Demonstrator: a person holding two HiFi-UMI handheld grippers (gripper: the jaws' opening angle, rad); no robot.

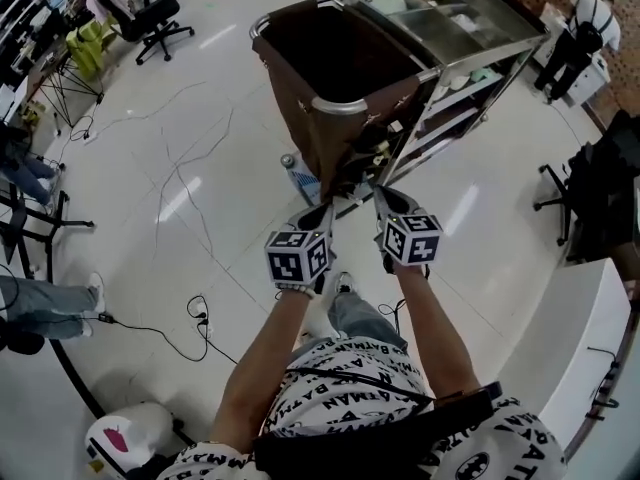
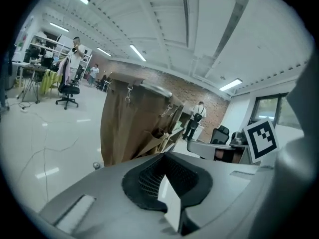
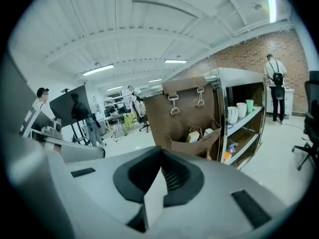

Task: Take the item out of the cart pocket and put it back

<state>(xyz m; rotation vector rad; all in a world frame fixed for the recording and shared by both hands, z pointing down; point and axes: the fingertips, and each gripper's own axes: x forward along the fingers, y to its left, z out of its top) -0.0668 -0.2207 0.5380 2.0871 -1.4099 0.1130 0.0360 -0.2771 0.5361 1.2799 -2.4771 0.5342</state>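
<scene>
Upper left of the head view: an office chair (image 1: 152, 16) stands on the pale floor (image 1: 200, 238), with thin cables (image 1: 185, 173) trailing toward the centre. A bottle (image 1: 291, 166) sits on the floor just beside the cart's lower corner. Centre-left, the left gripper (image 1: 326, 210) points at the cart; its jaws are pressed together with nothing between them. The brown fabric bag (image 1: 345, 53) of the cart fills the upper centre. In the right gripper view, the cart pocket (image 3: 199, 146) hangs low on the bag's side. The pale items (image 3: 193, 134) are in this pocket, their tops showing above its rim — none is taken out. Centre-right, the right gripper (image 1: 380, 192) is likewise fully closed and empty, held short of the pocket. Right of the bag, metal shelves (image 1: 470, 83) carry cups (image 3: 232, 114). A person (image 1: 588, 23) stands at the upper right.
</scene>
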